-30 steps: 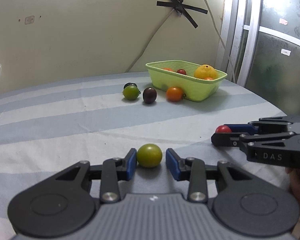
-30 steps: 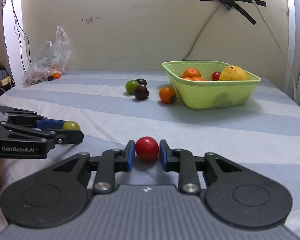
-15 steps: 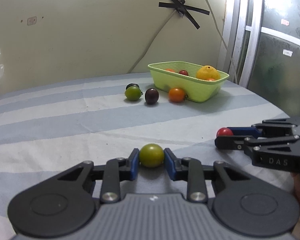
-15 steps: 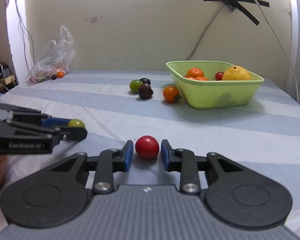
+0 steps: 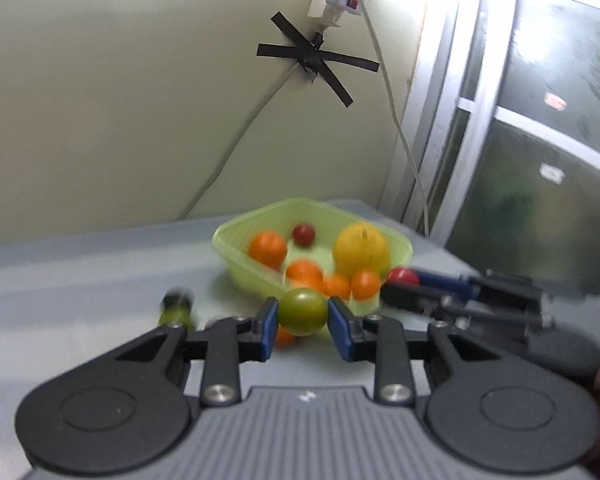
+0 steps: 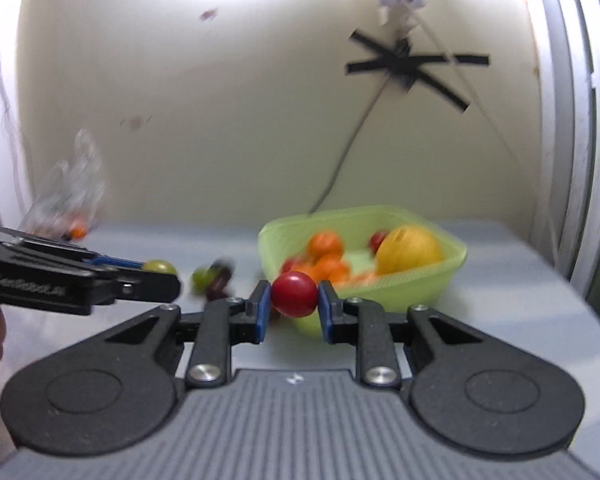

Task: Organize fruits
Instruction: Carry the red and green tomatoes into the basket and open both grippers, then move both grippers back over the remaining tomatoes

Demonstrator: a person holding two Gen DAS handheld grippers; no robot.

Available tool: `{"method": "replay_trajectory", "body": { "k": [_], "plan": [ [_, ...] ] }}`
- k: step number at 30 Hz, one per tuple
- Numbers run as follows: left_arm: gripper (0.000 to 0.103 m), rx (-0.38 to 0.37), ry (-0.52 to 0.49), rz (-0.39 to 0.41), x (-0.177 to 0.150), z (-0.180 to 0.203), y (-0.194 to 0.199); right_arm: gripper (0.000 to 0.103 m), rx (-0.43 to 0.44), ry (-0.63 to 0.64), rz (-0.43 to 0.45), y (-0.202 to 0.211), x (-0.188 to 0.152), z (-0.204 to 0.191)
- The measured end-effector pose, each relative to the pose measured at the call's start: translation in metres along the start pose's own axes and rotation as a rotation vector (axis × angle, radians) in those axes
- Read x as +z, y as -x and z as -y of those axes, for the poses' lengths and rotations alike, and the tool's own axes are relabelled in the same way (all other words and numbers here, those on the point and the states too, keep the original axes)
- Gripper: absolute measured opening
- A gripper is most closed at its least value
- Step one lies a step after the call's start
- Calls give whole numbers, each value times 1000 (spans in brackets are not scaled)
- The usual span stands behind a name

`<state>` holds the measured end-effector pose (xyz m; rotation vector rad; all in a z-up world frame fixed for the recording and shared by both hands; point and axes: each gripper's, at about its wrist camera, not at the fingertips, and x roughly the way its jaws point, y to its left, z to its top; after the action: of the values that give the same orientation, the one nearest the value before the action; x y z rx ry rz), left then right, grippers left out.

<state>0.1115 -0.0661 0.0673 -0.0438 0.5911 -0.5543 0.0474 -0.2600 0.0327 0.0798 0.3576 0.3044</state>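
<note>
My left gripper (image 5: pixel 303 316) is shut on a green tomato (image 5: pixel 303 311), held off the table in front of the green basket (image 5: pixel 236 249). My right gripper (image 6: pixel 293 298) is shut on a red tomato (image 6: pixel 294 294), also lifted, close before the same green basket (image 6: pixel 452 264). The basket holds several oranges (image 5: pixel 267 249), a small red fruit (image 5: pixel 303 234) and a big yellow fruit (image 5: pixel 361 249). In the left wrist view the right gripper (image 5: pixel 398 284) shows at the right with its red tomato (image 5: pixel 403 277). In the right wrist view the left gripper (image 6: pixel 160 274) shows at the left with its green tomato (image 6: pixel 159 266).
On the striped cloth left of the basket lie a green fruit (image 6: pixel 201 276) and a dark one (image 6: pixel 219 282), blurred. Another orange fruit (image 5: pixel 284 338) peeks out under my left fingers. A plastic bag (image 6: pixel 66 200) sits at the far left by the wall. A window frame (image 5: pixel 440 152) stands right.
Both grippers closed onto their tomatoes, lifted them off the cloth and moved forward toward the basket, which now looms much larger in both views.
</note>
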Motion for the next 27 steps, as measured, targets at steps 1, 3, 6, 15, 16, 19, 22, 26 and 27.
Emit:
{"method": "replay_trajectory", "body": {
  "k": [1, 3, 6, 15, 16, 19, 22, 26, 27],
  "plan": [
    [28, -13, 18, -14, 10, 0, -13, 28, -5, 2, 2, -8, 3, 2],
    [28, -24, 62, -48, 28, -1, -40, 28, -12, 3, -5, -24, 5, 5],
    [28, -14, 77, -80, 37, -1, -71, 28, -5, -6, -25, -40, 1, 10],
    [44, -13, 87, -139, 40, 8, -121, 46, -13, -12, -16, -42, -3, 19],
    [44, -12, 85, -138, 41, 9, -120, 47, -18, -13, -3, -39, -3, 19],
    [44, -18, 97, -105, 44, 5, -106, 47, -38, -37, 28, -32, -3, 24],
    [44, -11, 118, -41, 47, -10, -74, 47, -66, -81, 51, -26, -3, 33],
    [44, 36, 165, 20, 40, -44, -33, 47, -89, -145, 98, -15, -2, 44],
    [44, 52, 174, 26, 36, -53, -24, 47, -85, -156, 114, -12, -2, 45]
  ]
}}
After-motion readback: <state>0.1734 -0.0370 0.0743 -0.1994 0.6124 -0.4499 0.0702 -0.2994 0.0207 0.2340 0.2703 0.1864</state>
